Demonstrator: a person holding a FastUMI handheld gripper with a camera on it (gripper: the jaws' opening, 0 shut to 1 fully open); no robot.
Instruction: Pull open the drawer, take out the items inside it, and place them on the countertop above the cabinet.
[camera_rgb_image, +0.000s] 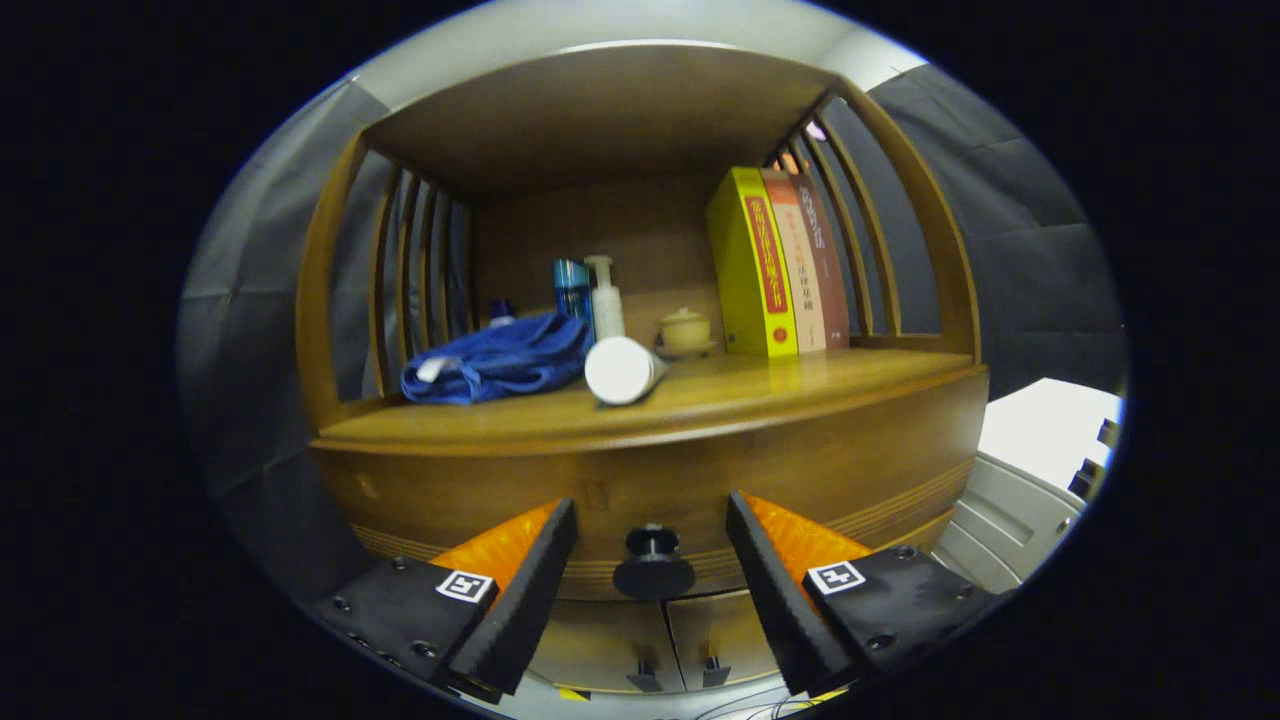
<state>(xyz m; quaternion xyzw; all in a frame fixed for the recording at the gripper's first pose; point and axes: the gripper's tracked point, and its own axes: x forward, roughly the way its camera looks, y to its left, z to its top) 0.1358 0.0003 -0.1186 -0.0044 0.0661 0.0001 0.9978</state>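
A wooden cabinet fills the view, its drawer front (700, 470) closed below the countertop (760, 385). The drawer's round dark knob (654, 565) sits between my two fingers, a little ahead of them, touching neither. My gripper (652, 530) is open, fingers spread wide on either side of the knob. On the countertop lie a crumpled blue cloth (497, 360) and a white cylinder (622, 370) on its side, its end facing me.
At the back of the countertop stand a blue bottle (572, 288), a white pump bottle (605, 300), a small lidded jar (685, 330) and three upright books (775, 265). Slatted wooden sides and a top shelf enclose the countertop. Two small doors with handles (680, 675) sit below the drawer.
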